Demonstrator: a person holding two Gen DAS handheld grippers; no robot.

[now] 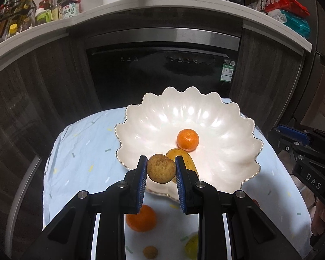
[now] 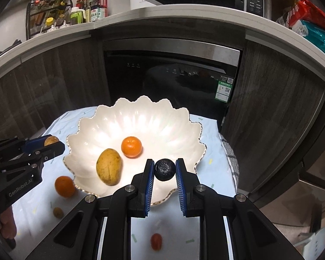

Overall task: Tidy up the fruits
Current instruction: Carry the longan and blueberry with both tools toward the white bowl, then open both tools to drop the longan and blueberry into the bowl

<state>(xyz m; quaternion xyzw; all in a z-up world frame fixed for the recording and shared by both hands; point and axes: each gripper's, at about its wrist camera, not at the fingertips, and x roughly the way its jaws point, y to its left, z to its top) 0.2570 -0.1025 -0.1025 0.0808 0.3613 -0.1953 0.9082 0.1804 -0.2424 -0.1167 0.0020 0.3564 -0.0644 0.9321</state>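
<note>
- Nearest me on the pale blue cloth (image 2: 208,130) over the bench lie the loose pieces: a small red fruit (image 2: 156,241) below my right gripper (image 2: 164,170), and a small brown fruit (image 1: 150,252) plus something yellow (image 1: 192,246), too blurred to name, below my left gripper (image 1: 161,169).
- An orange (image 1: 141,218) sits on the cloth just near of the bowl's rim, on the left.
- My left gripper is clamped on a round brown fruit (image 1: 161,168), held above the near-left edge of the bowl.
- My right gripper is clamped on a dark, ridged, ball-like fruit (image 2: 165,169), held over the near-right part of the bowl.
- The white scalloped bowl (image 2: 162,117) stands in the middle of the cloth; inside lie a yellow mango (image 2: 108,166) near the left and a second orange (image 2: 131,147) just beyond it, slightly apart.
- Far behind is a dark dishwasher door (image 2: 171,78) under a counter with bottles (image 2: 97,6).
</note>
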